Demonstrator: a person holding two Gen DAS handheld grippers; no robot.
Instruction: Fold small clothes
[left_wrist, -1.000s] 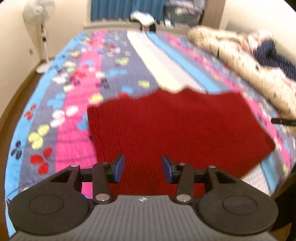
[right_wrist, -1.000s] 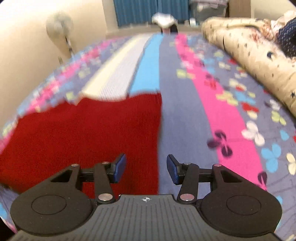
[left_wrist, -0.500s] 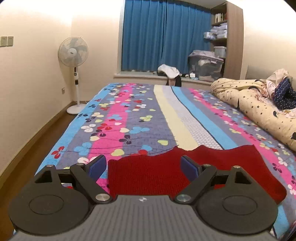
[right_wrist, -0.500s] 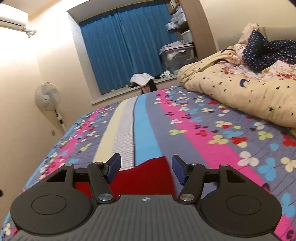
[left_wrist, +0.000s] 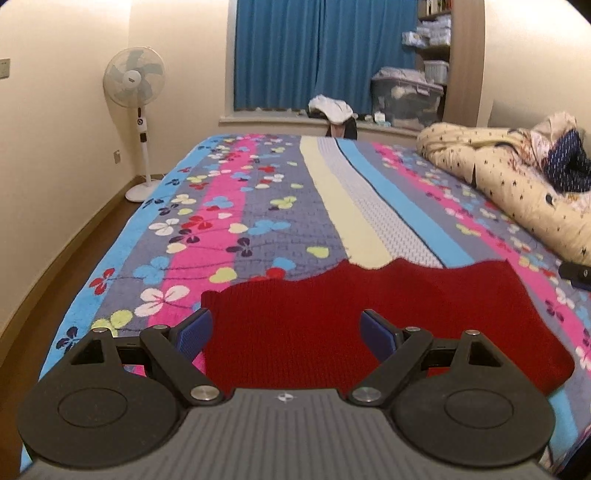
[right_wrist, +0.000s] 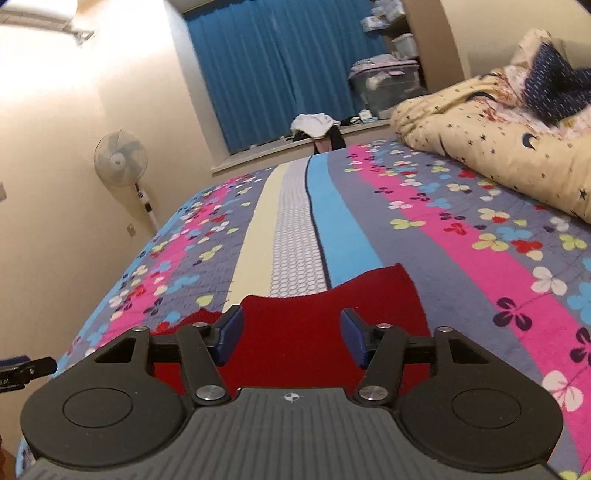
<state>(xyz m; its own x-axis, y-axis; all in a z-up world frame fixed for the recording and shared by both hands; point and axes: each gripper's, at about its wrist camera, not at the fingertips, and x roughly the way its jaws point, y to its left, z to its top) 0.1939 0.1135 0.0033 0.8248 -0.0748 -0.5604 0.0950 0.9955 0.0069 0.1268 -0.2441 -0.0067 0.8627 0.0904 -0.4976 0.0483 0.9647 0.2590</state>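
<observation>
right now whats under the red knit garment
The red knit garment lies flat on the striped floral bedspread, which shows all around it. Whatever else sits beneath it is covered.

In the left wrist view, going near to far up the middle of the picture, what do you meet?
Left gripper, open → red knitted garment lying flat → striped floral bedspread → white clothes heap on the sill → blue curtain.

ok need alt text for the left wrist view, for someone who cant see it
A red knitted garment lies flat on a bed's striped, flower-patterned quilt, just ahead of the open, empty left gripper. Behind are a rolled cream duvet at right, a standing fan at left and blue curtains.
</observation>
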